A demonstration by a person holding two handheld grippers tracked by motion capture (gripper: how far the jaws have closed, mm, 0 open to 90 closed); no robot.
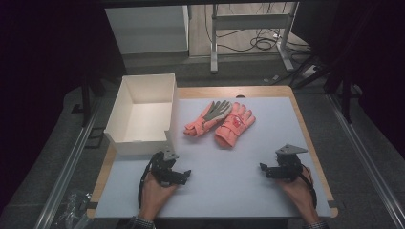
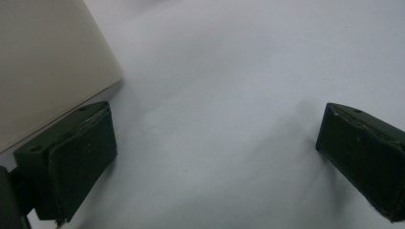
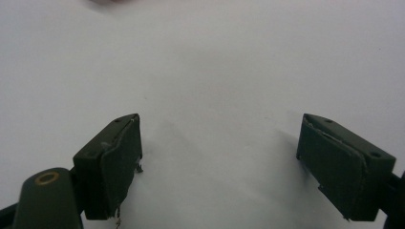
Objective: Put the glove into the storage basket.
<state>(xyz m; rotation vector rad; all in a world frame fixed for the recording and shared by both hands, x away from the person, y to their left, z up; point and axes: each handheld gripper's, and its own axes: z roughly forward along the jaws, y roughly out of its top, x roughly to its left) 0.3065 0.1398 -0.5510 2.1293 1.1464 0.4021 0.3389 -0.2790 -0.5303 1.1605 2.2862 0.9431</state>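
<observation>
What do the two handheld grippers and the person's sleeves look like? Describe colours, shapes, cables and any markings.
Both are black and blocky. The left gripper and right gripper each carry a grey three-cornered plate on top and trail a black cable. Their fingers are flat, rectangular black pads with small screw holes. Dark patterned sleeve cuffs show at the wrists. No markings are visible.

**Dim room around a lit table**

A wooden table (image 1: 305, 129) is standing at the centre, wearing a pale sheet (image 1: 229, 186) over most of its top. Grey carpet (image 1: 363, 191) is spreading around it. Metal rails (image 1: 67, 167) are running along the floor at 8 and 4 o'clock. At 12 o'clock a white cabinet (image 1: 148, 28) is sitting beside a metal frame (image 1: 248, 28), with black cables (image 1: 265, 40) lying on the floor behind. Darkness is filling both upper corners.
</observation>
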